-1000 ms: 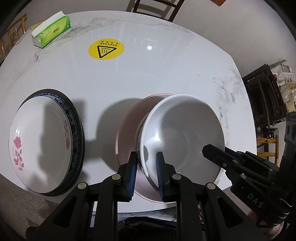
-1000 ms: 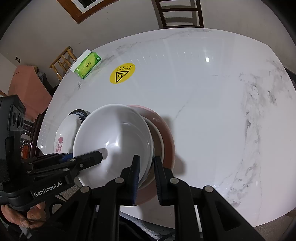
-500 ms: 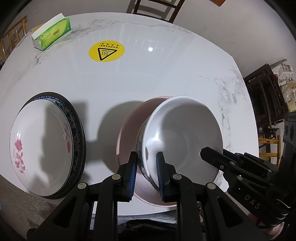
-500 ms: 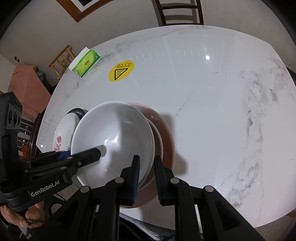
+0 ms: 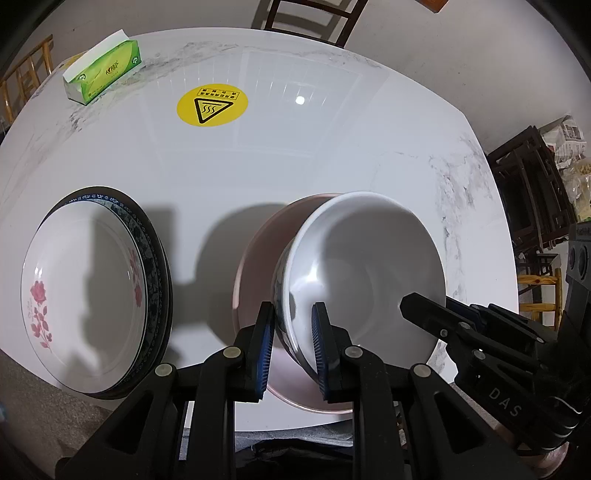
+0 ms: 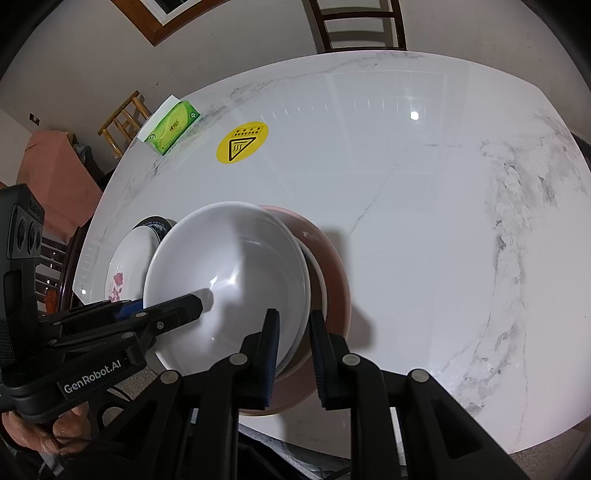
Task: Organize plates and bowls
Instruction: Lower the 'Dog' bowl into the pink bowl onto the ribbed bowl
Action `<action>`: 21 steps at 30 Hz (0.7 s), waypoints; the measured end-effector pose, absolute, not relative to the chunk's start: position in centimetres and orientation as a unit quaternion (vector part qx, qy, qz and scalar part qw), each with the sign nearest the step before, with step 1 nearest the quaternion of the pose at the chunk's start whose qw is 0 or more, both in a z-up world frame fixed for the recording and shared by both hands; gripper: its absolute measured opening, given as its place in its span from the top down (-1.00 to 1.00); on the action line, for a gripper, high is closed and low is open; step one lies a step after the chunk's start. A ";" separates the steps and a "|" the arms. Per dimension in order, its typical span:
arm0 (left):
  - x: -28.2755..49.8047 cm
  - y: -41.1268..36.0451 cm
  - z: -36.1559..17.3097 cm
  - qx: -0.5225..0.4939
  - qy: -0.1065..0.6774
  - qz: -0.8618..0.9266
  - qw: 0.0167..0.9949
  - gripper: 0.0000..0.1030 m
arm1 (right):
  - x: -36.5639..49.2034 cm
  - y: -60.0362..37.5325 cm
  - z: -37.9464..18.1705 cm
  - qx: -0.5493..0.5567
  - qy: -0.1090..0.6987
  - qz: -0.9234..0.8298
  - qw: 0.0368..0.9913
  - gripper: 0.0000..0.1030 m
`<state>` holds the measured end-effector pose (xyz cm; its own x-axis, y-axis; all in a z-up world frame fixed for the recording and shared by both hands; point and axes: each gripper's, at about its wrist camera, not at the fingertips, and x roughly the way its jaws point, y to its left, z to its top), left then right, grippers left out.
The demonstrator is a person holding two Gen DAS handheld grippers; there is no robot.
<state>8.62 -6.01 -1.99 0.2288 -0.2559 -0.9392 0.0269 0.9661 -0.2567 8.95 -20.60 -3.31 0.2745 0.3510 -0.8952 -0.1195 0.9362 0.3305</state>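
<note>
A large white bowl (image 5: 369, 273) is held between both grippers above a pink plate (image 5: 258, 258) near the table's front edge. My left gripper (image 5: 293, 350) is shut on the bowl's near-left rim. My right gripper (image 6: 293, 354) is shut on the bowl's opposite rim (image 6: 299, 295). The bowl (image 6: 229, 273) is lifted and tilted over the pink plate (image 6: 332, 280). A second white dish seems to lie under it on the pink plate. A white plate with red roses (image 5: 85, 295) sits on a stack of dark blue-patterned plates (image 5: 155, 258) at the left.
A green tissue box (image 5: 103, 72) lies at the table's far left. A round yellow hot-surface sticker (image 5: 212, 105) is on the marble table (image 5: 332, 147). A wooden chair (image 5: 310, 18) stands behind the table. Dark shelving (image 5: 528, 192) stands at the right.
The white bowl has risen a little and shifted slightly left over the pink plate, held by both grippers. The plate stack at the left has not moved.
</note>
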 end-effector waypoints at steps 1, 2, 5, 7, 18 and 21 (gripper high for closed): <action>8.6 -6.0 -2.0 -0.094 0.614 -0.091 0.778 0.67 | 8.9 -20.6 -3.3 0.099 0.584 0.148 0.792 0.64; 8.6 -6.0 -2.0 -0.094 0.614 -0.090 0.778 0.69 | 8.9 -20.6 -3.3 0.101 0.583 0.148 0.792 0.64; 8.6 -6.0 -1.9 -0.096 0.614 -0.091 0.778 0.70 | 9.0 -20.7 -3.3 0.099 0.583 0.144 0.793 0.61; 8.6 -6.0 -1.9 -0.096 0.613 -0.092 0.778 0.70 | 9.1 -20.7 -3.3 0.101 0.583 0.144 0.793 0.61; 8.6 -5.7 -1.8 -0.100 0.614 -0.094 0.778 0.70 | 9.0 -20.7 -3.4 0.100 0.583 0.145 0.793 0.61; 8.7 -5.6 -1.8 -0.101 0.613 -0.095 0.778 0.70 | 8.9 -20.7 -3.4 0.100 0.584 0.144 0.792 0.60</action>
<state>8.69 -5.59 -1.81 0.2307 -0.2722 -0.9342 0.0236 0.9614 -0.2743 8.93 -20.66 -3.39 0.2759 0.3447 -0.8973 -0.1113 0.9387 0.3264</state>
